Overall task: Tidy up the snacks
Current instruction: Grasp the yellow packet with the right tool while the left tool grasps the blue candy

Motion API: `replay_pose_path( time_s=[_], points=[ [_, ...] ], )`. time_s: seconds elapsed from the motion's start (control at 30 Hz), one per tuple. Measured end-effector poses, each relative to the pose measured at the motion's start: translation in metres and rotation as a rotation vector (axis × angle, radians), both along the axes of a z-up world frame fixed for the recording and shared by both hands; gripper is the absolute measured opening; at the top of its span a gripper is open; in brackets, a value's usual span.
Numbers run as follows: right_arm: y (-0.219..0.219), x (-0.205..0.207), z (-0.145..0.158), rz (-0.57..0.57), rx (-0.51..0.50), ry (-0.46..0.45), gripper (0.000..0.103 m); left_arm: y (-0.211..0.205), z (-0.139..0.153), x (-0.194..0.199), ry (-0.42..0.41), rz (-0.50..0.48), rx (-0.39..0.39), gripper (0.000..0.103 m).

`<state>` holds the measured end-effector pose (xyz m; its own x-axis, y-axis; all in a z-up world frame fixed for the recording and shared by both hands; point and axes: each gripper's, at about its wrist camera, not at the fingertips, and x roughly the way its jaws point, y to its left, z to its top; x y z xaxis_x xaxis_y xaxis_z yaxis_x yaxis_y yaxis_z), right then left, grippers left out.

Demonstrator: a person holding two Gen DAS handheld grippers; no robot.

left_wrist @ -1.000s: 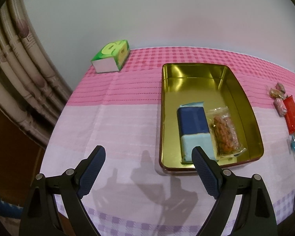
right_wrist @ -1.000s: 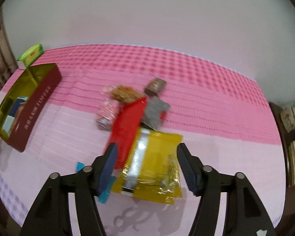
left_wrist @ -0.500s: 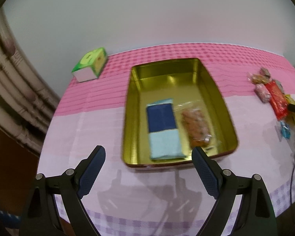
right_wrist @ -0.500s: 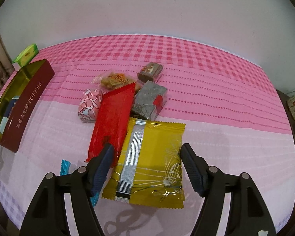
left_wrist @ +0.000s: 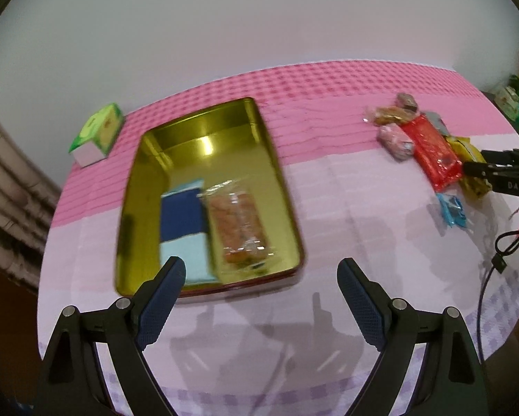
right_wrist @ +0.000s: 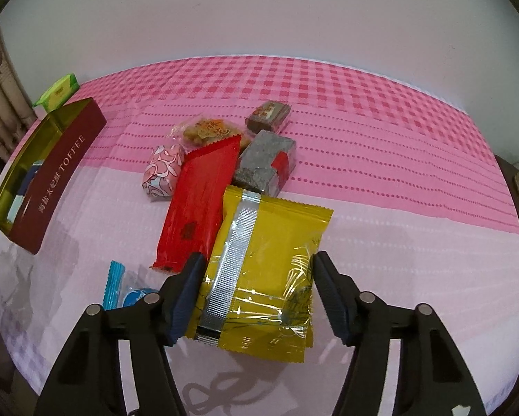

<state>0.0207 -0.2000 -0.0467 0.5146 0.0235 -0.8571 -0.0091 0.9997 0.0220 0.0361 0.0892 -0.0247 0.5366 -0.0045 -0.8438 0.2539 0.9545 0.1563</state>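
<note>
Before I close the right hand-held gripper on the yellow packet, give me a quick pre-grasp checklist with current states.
1. Right hand-held gripper open: ok.
2. Yellow packet between its fingers: ok, one finger at each long edge.
3. Packet free of neighbours: not ok, its far left corner overlaps the red packet and it reaches the grey snack.
4. Fingers touching the packet: cannot tell.
5. Room in the gold tin: ok, the far half is bare; the blue packet and clear cracker bag fill the near half.
6. Left hand-held gripper out of the way: ok, open and near the tin.
</note>
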Motion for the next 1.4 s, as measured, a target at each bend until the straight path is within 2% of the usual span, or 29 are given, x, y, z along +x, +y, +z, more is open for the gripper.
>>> replay_pose_path(
  time_s=[0.17, 0.4, 0.53, 0.77, 1.2, 1.4],
  points=[
    [-0.001, -0.003, 0.001, 0.007, 0.001, -0.013, 0.051, -0.021, -0.005, 0.002, 0.015, -0.026, -0.01, 0.089],
    [0.0, -0.008, 0.005, 0.019, -0.011, -0.041, 0.05, -0.045, -0.013, 0.001, 0.03, -0.058, -0.032, 0.089],
    [-0.003, -0.013, 0.013, 0.02, -0.058, -0.075, 0.05, -0.061, -0.017, 0.001, 0.042, -0.07, -0.056, 0.089],
    [-0.037, -0.021, 0.016, -0.055, -0.072, -0.099, 0.05, -0.086, -0.016, -0.001, 0.044, -0.088, -0.11, 0.089],
    [-0.093, -0.036, -0.016, -0.166, -0.063, -0.085, 0.05, -0.142, -0.018, -0.004, 0.026, -0.155, -0.139, 0.089],
    [-0.099, -0.038, -0.025, -0.172, -0.055, -0.114, 0.051, -0.16, -0.028, 0.004, 0.065, -0.148, -0.176, 0.089]
  ],
)
